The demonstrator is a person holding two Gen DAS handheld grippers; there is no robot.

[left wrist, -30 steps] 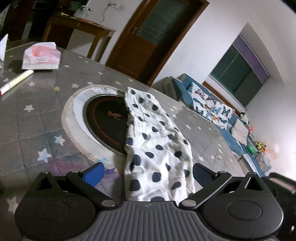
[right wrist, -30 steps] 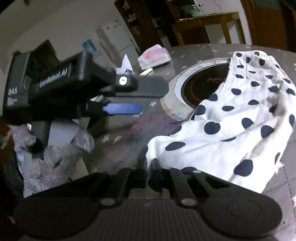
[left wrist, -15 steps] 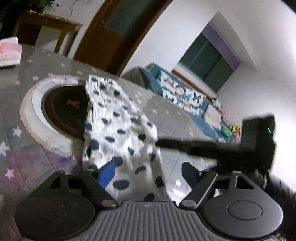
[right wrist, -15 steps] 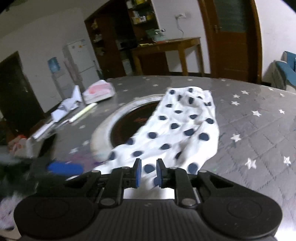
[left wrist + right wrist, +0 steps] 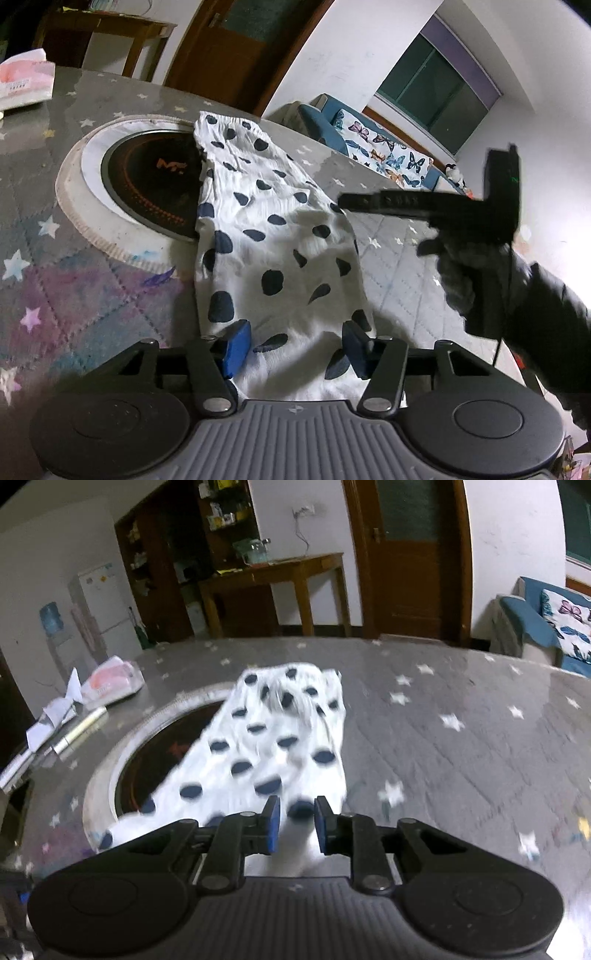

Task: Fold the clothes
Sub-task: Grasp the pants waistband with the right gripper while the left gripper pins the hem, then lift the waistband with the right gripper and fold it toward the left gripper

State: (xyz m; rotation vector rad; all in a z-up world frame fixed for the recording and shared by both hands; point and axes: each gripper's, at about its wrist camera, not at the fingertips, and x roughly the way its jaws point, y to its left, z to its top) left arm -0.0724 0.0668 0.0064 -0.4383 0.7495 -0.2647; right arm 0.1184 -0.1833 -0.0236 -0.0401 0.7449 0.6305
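A white garment with dark blue polka dots (image 5: 273,236) lies lengthwise on the grey star-patterned table, its far end over a round black cooktop (image 5: 155,184). My left gripper (image 5: 295,349) is open above the garment's near end, blue pads on either side of it. My right gripper (image 5: 297,821) is partly open, with the garment (image 5: 273,746) between its pads; in the left wrist view it hovers at the right (image 5: 424,206), held by a gloved hand, over the garment's right edge.
A tissue pack (image 5: 110,681), folded papers (image 5: 55,716) and a marker (image 5: 81,729) lie at the table's left. The cooktop's white rim (image 5: 92,214) is raised. A wooden side table (image 5: 273,587), a door and a blue sofa (image 5: 546,627) stand beyond.
My right gripper has opened from shut on the garment's corner and swung round to the garment's right side. My left gripper has moved forward over the near end, staying open.
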